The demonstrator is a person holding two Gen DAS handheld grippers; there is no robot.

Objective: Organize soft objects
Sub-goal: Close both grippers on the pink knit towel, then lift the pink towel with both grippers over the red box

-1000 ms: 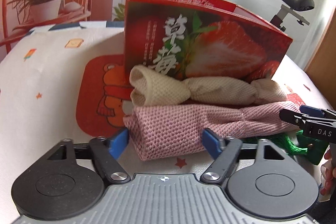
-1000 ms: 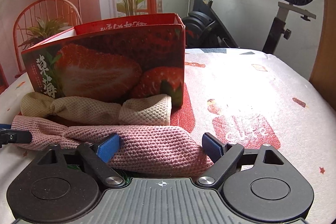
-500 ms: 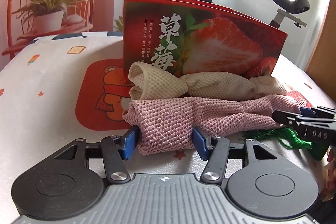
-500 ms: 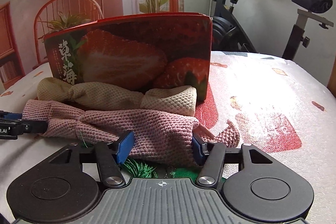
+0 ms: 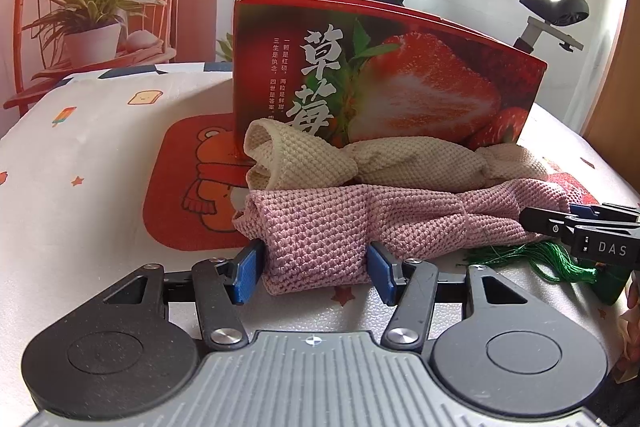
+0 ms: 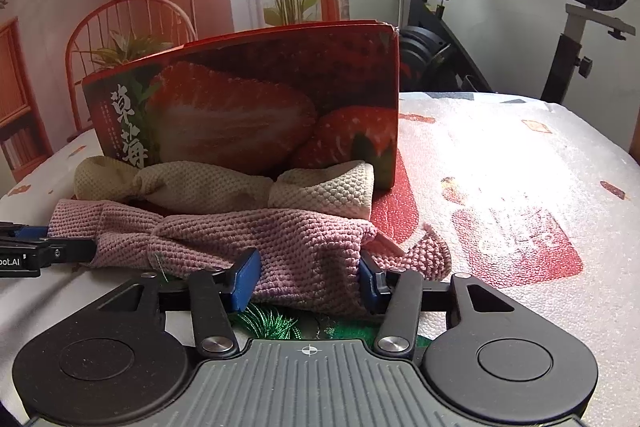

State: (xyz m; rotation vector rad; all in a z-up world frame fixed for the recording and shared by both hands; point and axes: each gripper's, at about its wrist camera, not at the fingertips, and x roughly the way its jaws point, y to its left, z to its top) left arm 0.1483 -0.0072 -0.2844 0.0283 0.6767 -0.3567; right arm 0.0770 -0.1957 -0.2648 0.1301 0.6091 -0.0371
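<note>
Left gripper [image 5: 314, 269] and right gripper [image 6: 308, 279] each clamp one end of the pink knitted cloth [image 5: 360, 223] (twisted at mid-length), which lies on the printed tablecloth [image 5: 100, 187] before the beige cloth [image 5: 360, 163] and strawberry box [image 5: 400, 75].

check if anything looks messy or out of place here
One corner of the pink towel has come loose from the roll and flops onto the bedsheet past the right gripper. Tangled green thread also pokes out from under the towel near the left gripper.
</note>
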